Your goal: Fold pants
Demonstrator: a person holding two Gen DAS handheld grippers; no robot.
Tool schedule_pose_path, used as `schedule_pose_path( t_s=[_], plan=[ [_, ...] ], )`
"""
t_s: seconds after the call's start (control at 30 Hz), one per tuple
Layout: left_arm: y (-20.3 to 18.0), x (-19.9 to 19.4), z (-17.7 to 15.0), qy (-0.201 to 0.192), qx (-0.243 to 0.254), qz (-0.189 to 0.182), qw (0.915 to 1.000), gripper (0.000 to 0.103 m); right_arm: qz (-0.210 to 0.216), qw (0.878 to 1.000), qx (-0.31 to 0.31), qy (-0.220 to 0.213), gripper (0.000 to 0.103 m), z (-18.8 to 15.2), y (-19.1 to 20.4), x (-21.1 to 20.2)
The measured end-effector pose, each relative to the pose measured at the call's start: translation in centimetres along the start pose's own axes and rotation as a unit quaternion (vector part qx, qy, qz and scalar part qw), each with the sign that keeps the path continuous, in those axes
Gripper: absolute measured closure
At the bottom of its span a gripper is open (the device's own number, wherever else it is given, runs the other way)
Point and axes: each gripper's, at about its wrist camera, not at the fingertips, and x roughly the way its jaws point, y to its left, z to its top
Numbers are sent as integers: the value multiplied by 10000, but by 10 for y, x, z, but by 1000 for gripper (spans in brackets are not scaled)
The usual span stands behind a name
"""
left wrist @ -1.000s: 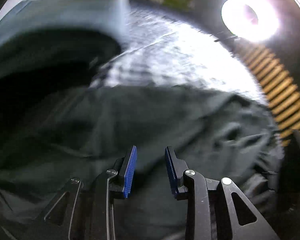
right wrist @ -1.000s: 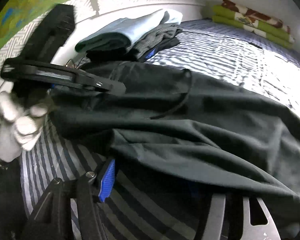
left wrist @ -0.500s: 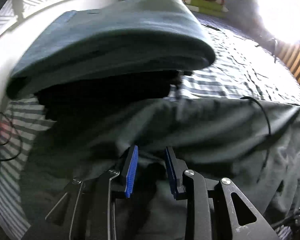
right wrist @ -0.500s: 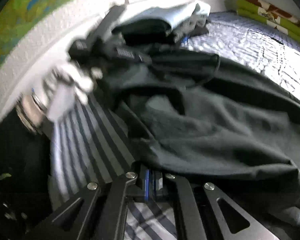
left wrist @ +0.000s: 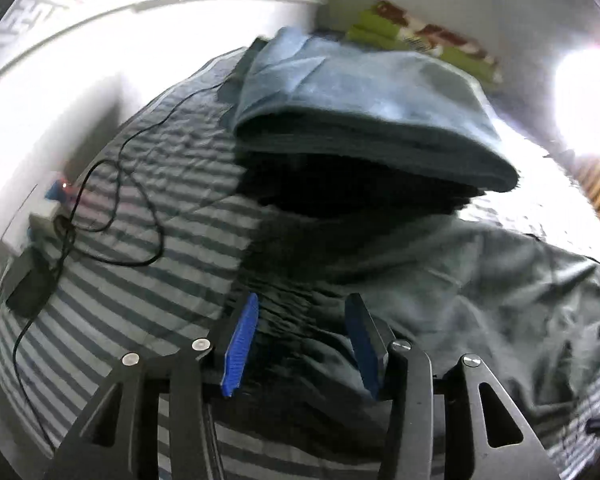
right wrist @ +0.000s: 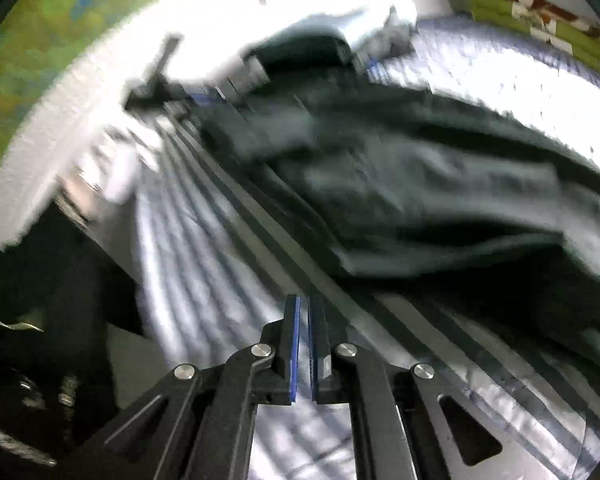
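The dark green-grey pants [left wrist: 480,280] lie crumpled on the striped bedsheet [left wrist: 140,280], their gathered waistband end reaching under my left gripper [left wrist: 300,328]. Its jaws are opening; the blue pads stand apart on either side of the waistband fabric and do not press on it. In the right wrist view the pants [right wrist: 420,184] are a blurred heap at the upper right. My right gripper [right wrist: 303,320] is shut over bare striped sheet [right wrist: 220,240], with nothing seen between its pads. The other gripper and a gloved hand [right wrist: 120,176] show blurred at the upper left.
A folded blue-grey garment [left wrist: 360,92] tops a stack of dark clothes just behind the pants. A black cable [left wrist: 132,184] and a black device [left wrist: 28,288] lie on the sheet at left. Green and red folded blankets [left wrist: 420,40] sit by the far wall.
My left gripper swung left to the waistband end and its jaws widened. My right gripper shut at the pants' edge, then drew back over bare sheet.
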Motion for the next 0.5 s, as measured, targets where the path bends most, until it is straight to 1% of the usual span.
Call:
schedule_pose_path(
  t_s=[0.07, 0.1, 0.13, 0.17, 0.2, 0.23, 0.27, 0.3, 0.33, 0.37, 0.43, 0.47, 0.5],
  plan=[
    [-21, -3, 0, -76, 368, -76, 9993, 51, 235, 9987, 123, -437, 98, 7, 4, -20],
    [-34, 3, 0, -42, 569, -40, 9984, 49, 257, 9975, 212, -626, 96, 13, 3, -24],
    [-45, 7, -1, -3, 745, 24, 9972, 49, 121, 9955, 368, -865, 90, 21, 0, -27],
    [-56, 17, -4, 51, 955, 157, 9953, 49, -29, 9937, 514, -994, 86, 27, -4, -28],
    [-62, 28, -7, 128, 1117, 470, 9925, 48, -262, 9913, 747, -1054, 80, 33, -14, -24],
    [-68, 44, -11, 223, 1302, 969, 9865, 48, -424, 9894, 961, -1005, 80, 38, -22, -19],
    [-71, 56, -14, 325, 1442, 1378, 9794, 47, -569, 9869, 1281, -803, 80, 39, -37, -10],
    [-72, 57, -15, 317, 1447, 1444, 9784, 47, -641, 9843, 1535, -587, 80, 37, -48, -4],
    [-75, 51, -13, 248, 1419, 1435, 9791, 47, -747, 9812, 1708, -510, 80, 32, -55, -6],
    [-79, 38, -11, 74, 1429, 1399, 9798, 47, -886, 9773, 1835, -588, 80, 26, -60, -17],
    [-92, 9, -13, -311, 1501, 1235, 9804, 44, -1114, 9652, 2140, -1006, 78, 4, -71, -59],
    [-103, -9, -16, -495, 1561, 965, 9818, 42, -1252, 9558, 2363, -1225, 76, -8, -79, -81],
    [-115, -24, -21, -620, 1651, 668, 9821, 38, -1403, 9440, 2621, -1431, 67, -21, -88, -103]
  ],
)
